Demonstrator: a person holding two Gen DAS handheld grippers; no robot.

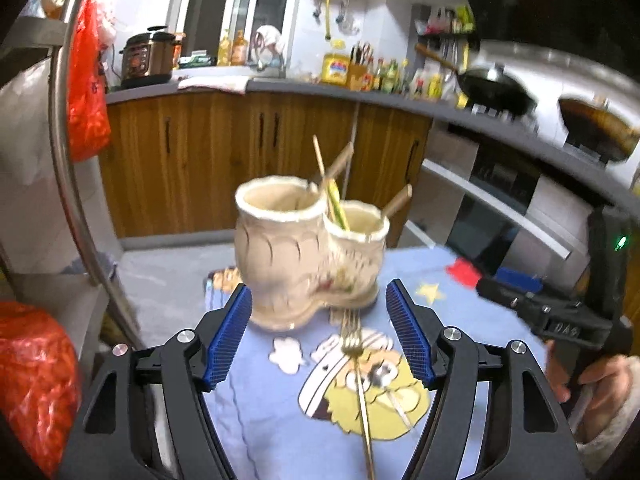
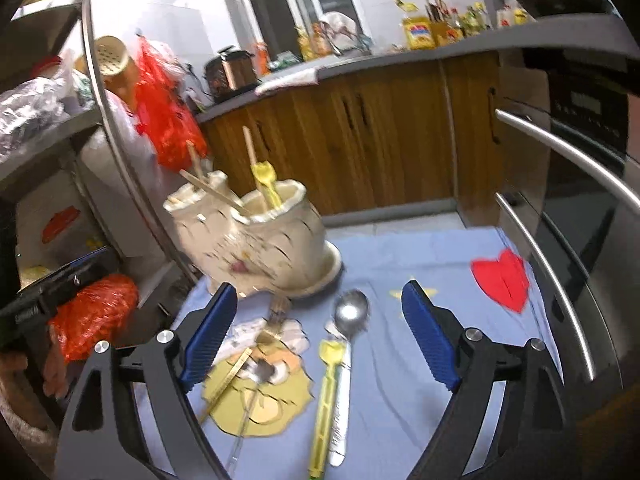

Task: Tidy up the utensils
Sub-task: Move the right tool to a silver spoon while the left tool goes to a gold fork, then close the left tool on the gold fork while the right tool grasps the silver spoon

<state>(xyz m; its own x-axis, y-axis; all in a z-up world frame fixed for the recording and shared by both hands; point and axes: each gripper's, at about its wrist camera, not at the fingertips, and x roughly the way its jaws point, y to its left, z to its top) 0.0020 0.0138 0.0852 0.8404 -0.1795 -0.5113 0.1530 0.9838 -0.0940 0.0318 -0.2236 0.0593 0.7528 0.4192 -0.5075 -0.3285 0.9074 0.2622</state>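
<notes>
A cream ceramic two-cup utensil holder [image 1: 308,252] stands on a blue cartoon cloth [image 1: 272,412]; it also shows in the right wrist view [image 2: 256,248]. It holds chopsticks and a yellow utensil [image 2: 266,184]. On the cloth lie a gold fork [image 1: 354,364], a small spoon [image 1: 382,376], a silver spoon [image 2: 346,356] and a yellow fork [image 2: 326,396]. My left gripper [image 1: 320,332] is open, over the gold fork, just short of the holder. My right gripper [image 2: 320,336] is open above the silver spoon and yellow fork.
A metal shelf rack [image 2: 100,112] with red bags [image 1: 86,76] stands left. Wooden cabinets [image 1: 224,152] and a counter run behind. An oven with steel handles [image 2: 560,184] is at the right. The right hand-held gripper [image 1: 560,312] shows in the left view.
</notes>
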